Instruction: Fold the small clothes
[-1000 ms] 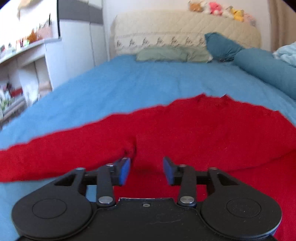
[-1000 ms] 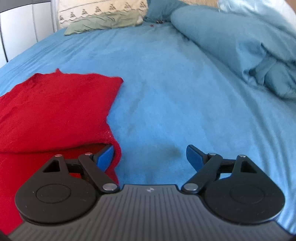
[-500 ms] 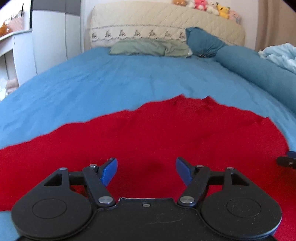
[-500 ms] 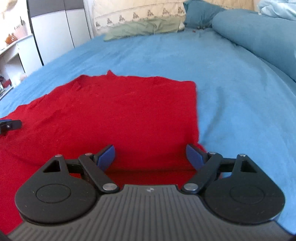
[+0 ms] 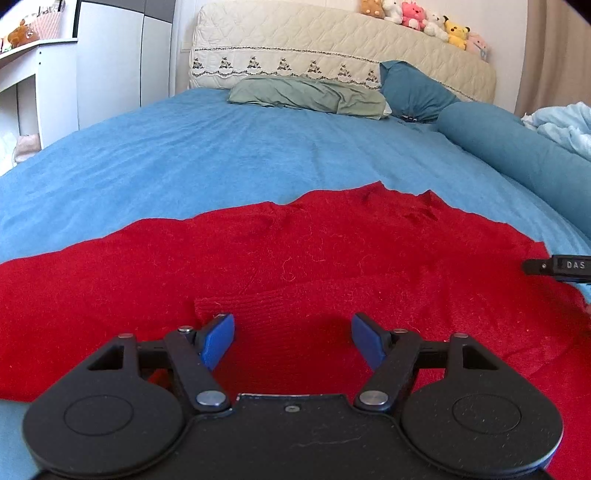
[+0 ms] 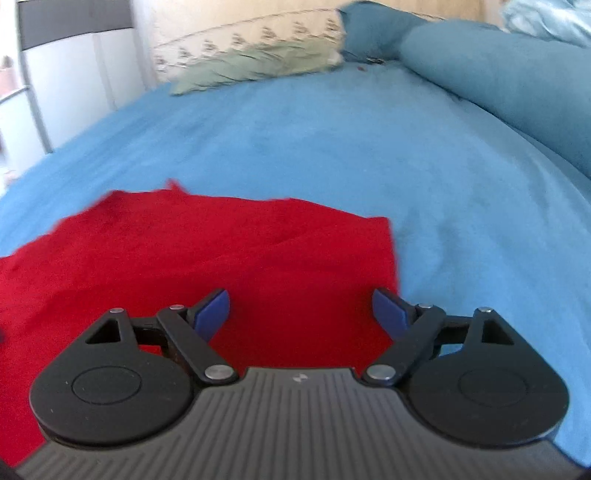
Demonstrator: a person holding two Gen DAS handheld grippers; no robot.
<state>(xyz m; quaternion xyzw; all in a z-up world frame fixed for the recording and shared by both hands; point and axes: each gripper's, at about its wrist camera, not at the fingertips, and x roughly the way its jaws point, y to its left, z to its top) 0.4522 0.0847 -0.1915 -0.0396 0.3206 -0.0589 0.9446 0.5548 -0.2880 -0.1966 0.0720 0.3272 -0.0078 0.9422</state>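
Left hand-held gripper (image 5: 292, 338): jaws just opened, spread wide over a ribbed cuff, nothing pinched. Right hand-held gripper (image 6: 301, 309): jaws spread, empty; its tip, lettered "DAS", shows in the left view. Red knit sweater (image 5: 295, 251): fuzzy, lying flat on the blue bed (image 5: 221, 155), sleeve folded across. Beyond: green pillow (image 5: 306, 96), plush toys (image 5: 424, 18) on the headboard.

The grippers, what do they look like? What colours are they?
Both are black with blue pads on the fingertips. The left gripper has two round black discs, silver rivets on its jointed links and a smooth black body. The right gripper is built the same, but its body is dark grey with ridges and a small white mark. No hands or sleeves show.
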